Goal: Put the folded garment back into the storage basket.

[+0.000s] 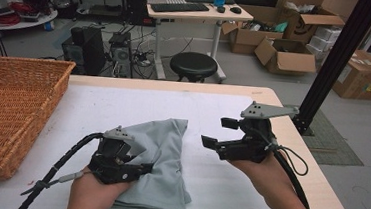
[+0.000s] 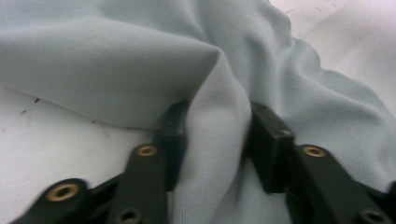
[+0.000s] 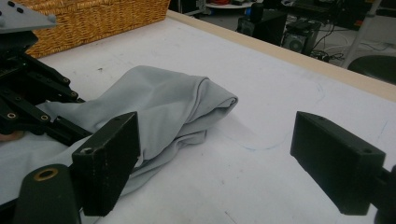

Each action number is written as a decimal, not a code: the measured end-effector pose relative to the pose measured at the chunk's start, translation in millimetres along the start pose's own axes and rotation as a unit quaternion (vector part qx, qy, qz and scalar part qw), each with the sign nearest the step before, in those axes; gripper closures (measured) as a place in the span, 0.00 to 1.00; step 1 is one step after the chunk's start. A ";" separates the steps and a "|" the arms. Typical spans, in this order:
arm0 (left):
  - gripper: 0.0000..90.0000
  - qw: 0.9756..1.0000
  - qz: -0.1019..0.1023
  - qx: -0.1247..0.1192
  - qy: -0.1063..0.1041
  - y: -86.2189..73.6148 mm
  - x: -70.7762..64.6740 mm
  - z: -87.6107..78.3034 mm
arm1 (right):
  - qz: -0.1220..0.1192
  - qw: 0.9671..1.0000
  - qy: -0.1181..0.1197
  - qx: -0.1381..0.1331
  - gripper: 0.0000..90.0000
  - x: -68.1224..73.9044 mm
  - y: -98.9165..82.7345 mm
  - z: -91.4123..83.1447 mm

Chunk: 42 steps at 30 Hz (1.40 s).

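High view puts a pale grey-green cloth [image 1: 161, 163] crumpled on the white counter [image 1: 123, 104], near the person's edge and closer to the left hand than the right. A wicker basket [image 1: 12, 111] stands at the counter's left end, well apart from the cloth, and is probably where the cloth will end up.

Left hand-held gripper [image 1: 138, 170] lies low over the cloth's left part, its body pressed down onto the fabric. In the left gripper view a raised ridge of the cloth [image 2: 217, 140] stands between the 2 black jaws, which have closed in to pinch it from both sides; the fabric bulges up between them, so the left hand-held gripper [image 2: 215, 135] appears to have hold of that fold rather than the whole bundle. Gathering a ridge this way gives the narrow jaws something thick enough to bite on.

Right hand-held gripper [image 1: 220, 132] hovers above the counter just to the right of the cloth, jaws spread wide and nothing in them. From the right gripper view, the right hand-held gripper [image 3: 215, 154] points toward the cloth's [image 3: 159, 102] rounded free end, which lies ahead of the jaws without touching them; it seems held ready to take a 2nd hold.
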<state>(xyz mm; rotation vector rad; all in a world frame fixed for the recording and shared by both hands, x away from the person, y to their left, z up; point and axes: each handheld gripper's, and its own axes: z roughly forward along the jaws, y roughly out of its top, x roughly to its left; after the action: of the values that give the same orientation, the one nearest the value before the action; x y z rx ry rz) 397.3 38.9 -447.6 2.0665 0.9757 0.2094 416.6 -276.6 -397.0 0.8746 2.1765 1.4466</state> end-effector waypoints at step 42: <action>0.85 0.973 0.005 -0.171 -0.155 42.2 50.6 -140.2 | 0.009 1.000 0.008 -0.005 0.19 9.0 -6.8 -6.2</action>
<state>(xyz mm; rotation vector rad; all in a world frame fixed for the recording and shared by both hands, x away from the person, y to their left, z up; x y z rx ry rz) 392.2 144.8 -334.7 1.7232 0.6832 0.0520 404.3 -276.6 -400.6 0.8853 2.1762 1.4761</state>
